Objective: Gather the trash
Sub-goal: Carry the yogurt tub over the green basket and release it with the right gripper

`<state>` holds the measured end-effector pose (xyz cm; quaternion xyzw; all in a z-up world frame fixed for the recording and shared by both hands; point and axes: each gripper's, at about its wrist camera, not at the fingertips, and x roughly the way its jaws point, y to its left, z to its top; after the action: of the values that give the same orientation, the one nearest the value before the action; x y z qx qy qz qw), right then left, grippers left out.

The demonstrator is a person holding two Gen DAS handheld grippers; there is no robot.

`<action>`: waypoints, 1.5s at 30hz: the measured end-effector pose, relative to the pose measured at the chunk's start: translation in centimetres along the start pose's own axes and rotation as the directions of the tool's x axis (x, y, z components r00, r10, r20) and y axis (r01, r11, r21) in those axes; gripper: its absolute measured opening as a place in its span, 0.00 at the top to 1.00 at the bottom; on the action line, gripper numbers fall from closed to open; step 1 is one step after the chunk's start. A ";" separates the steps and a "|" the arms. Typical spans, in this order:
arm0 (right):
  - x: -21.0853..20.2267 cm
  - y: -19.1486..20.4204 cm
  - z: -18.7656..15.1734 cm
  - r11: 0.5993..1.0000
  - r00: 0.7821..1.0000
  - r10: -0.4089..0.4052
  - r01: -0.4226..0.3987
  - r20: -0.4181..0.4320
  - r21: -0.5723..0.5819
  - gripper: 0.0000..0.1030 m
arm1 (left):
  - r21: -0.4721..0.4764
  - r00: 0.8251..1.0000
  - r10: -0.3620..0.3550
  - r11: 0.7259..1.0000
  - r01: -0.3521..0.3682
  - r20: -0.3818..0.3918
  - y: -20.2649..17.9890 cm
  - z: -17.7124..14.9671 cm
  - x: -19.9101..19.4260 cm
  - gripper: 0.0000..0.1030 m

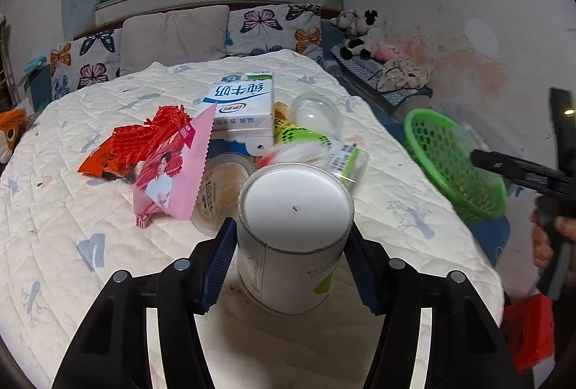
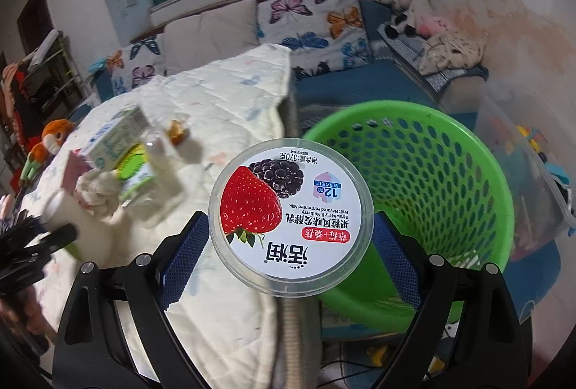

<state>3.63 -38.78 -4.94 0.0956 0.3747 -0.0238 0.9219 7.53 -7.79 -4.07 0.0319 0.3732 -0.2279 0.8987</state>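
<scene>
A cup (image 1: 293,237) is seen low in the left wrist frame's centre, on the quilt (image 1: 72,209). A milk carton (image 1: 243,104) is placed behind it, wrappers (image 1: 151,151) at centre left, a basket (image 1: 453,162) at right.

white cup (image 1: 295,237) gripped, yogurt tub (image 2: 291,219) held

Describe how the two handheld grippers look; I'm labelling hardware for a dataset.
Both match: the left gripper and right gripper have glossy black plastic frames with silver round bolt heads, and blue textured pads lining the fingers. No cables or markings show.
</scene>
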 end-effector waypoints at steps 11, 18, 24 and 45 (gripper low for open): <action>1.9 -4.1 -0.4 0.996 0.997 -0.063 0.065 -0.044 0.054 0.12 | 0.028 0.994 -0.096 0.995 0.095 0.047 -2.2 1.5 -2.9 0.44; 1.1 -5.4 -0.7 0.995 0.997 -0.072 0.074 -0.029 0.066 0.09 | 0.063 0.986 -0.163 0.985 0.160 0.043 -5.2 3.7 -1.8 0.44; -0.3 -6.1 -0.9 0.994 0.996 -0.085 0.085 0.002 0.063 0.09 | 0.095 0.977 -0.213 0.973 0.210 0.019 -8.6 6.1 1.1 0.44; -4.3 -9.1 -4.0 0.990 0.991 -0.125 0.122 0.043 0.078 0.09 | 0.175 0.941 -0.307 0.928 0.329 -0.145 -20.2 9.2 11.2 0.44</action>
<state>-3.25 -47.07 -6.15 0.1062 0.3565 -0.0972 0.9231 11.74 -32.26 -2.88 0.0726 0.4001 -0.4043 0.8193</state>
